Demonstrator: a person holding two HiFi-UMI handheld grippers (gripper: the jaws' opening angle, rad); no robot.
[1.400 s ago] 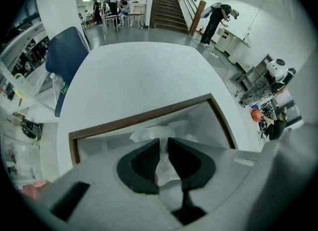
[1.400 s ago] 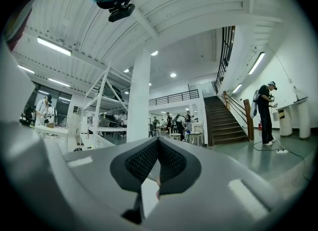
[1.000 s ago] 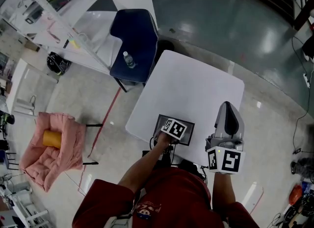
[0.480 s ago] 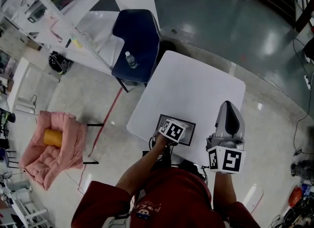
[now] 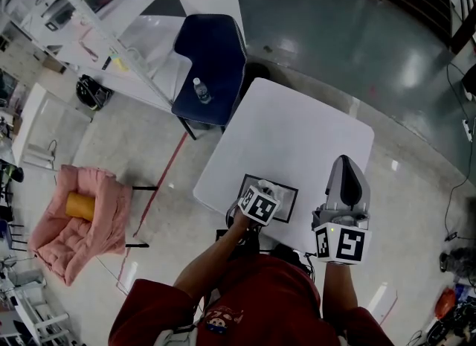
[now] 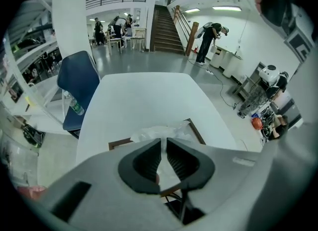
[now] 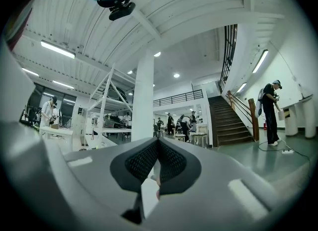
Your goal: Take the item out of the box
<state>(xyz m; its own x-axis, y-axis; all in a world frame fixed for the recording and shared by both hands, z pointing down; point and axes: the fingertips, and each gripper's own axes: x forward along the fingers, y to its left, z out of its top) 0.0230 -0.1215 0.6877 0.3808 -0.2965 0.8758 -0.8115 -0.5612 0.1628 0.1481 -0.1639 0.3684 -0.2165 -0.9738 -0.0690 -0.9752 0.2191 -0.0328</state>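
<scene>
Pinching the wrapped item in the left gripper, over the box at lower centre; with the right gripper clamped shut, empty; may lose it back into the box, gripping only slick film.

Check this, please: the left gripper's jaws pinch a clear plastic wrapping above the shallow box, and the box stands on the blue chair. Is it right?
Not quite: the box stands on the white table, not on the blue chair beyond it, as the head view shows. The rest holds: the left gripper pinches the clear plastic wrapping above the box.
</scene>
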